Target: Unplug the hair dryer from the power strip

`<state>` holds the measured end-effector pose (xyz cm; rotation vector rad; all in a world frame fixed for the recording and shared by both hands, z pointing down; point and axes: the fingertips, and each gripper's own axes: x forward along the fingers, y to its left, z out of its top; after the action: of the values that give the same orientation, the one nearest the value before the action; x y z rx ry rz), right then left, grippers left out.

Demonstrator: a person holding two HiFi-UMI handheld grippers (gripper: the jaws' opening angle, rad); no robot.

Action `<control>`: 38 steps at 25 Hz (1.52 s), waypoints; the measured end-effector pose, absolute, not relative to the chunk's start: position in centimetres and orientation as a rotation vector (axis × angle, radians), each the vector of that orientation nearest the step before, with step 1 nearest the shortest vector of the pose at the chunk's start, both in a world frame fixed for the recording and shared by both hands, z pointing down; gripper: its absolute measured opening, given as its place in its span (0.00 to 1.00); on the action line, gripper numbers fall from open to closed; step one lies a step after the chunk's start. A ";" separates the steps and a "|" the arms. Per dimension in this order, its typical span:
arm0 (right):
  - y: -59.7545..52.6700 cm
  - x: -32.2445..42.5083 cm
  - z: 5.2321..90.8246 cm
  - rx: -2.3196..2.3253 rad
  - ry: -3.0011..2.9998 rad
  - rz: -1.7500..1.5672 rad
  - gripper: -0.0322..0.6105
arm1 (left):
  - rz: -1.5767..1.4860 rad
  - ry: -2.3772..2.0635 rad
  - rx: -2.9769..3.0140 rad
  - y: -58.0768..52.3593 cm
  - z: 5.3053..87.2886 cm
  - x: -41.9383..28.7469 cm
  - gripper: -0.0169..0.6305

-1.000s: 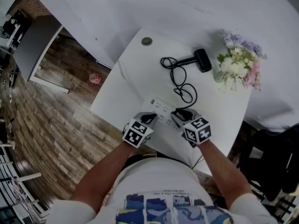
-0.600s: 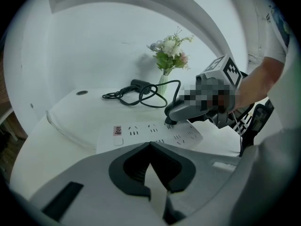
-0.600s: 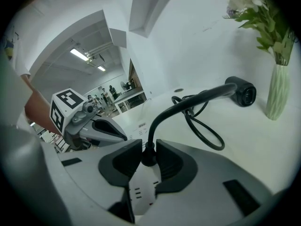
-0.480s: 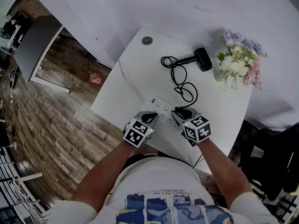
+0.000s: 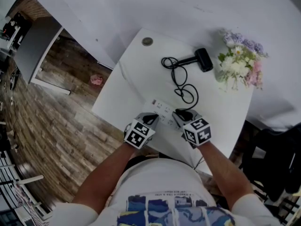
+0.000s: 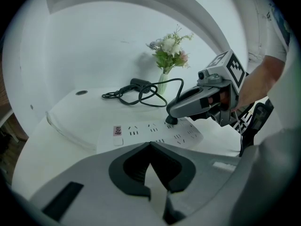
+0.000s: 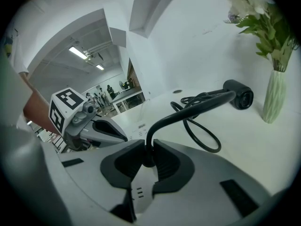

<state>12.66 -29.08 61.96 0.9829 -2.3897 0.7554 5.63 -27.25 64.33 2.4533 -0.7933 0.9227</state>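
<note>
Head view: a flat white power strip (image 5: 161, 110) lies on the smooth white surface (image 5: 136, 79). The black hair dryer (image 5: 203, 60) rests well apart, its cord (image 5: 184, 81) looping back. Left gripper view: the left claw (image 6: 150, 146), tips together, sits at the strip's near edge. Right gripper view: the right claw (image 7: 149, 142) has just been closing. It pinches the rounded black plug (image 7: 148, 160) between ribbed pads.

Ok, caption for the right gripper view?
Right claw has just been closing on the black plug between its pads.
</note>
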 end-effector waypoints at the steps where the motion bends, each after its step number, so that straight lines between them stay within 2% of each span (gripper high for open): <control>1: -29.1 12.7 61.9 0.983 -2.389 0.756 0.13 | 0.926 -0.791 2.454 -27.3 64.3 5.6 0.03; 12: -30.4 12.7 57.9 0.991 -2.464 0.726 0.13 | 0.953 -0.761 2.453 -27.3 64.4 5.6 0.03; 38: -30.3 17.5 59.6 1.097 -2.364 0.774 0.14 | 0.891 -0.754 2.428 -27.3 64.2 5.6 0.03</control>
<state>17.45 -30.34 59.57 1.0974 -2.3642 0.7735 5.62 -27.32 64.22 2.4278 -0.7536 0.8911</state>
